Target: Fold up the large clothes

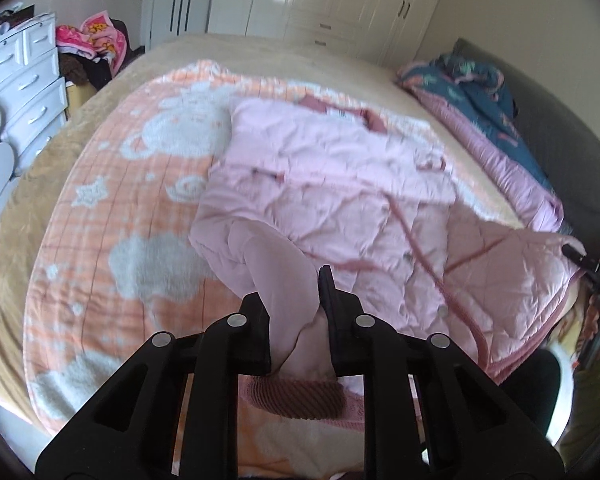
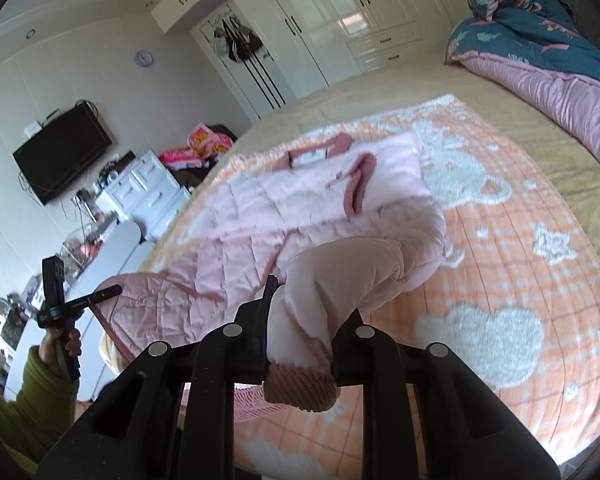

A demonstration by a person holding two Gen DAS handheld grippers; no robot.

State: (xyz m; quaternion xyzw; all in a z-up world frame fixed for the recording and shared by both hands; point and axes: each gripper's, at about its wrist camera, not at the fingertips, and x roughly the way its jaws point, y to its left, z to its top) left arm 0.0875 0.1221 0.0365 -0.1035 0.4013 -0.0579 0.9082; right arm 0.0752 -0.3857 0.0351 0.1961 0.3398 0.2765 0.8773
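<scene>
Left gripper [image 1: 296, 304] and right gripper [image 2: 312, 312] are each clamping a sleeve of the pink quilted jacket [image 1: 320, 184] (ribbed cuffs poking out behind), which we are spreading on the orange blanket [image 1: 112, 216] covering the bed [image 2: 572, 168]. Motion is blurring the collar; a rolled duvet [image 2: 548, 60] is lying alongside.

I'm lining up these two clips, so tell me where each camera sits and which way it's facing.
Left wrist: on the left gripper, looking across the bed toward the wardrobe; its jaws pinch a sleeve of the pink jacket; the right gripper shows.
Right wrist: on the right gripper, facing the TV; jaws pinch the other sleeve.
Shared: jacket, bed, wardrobe.
</scene>
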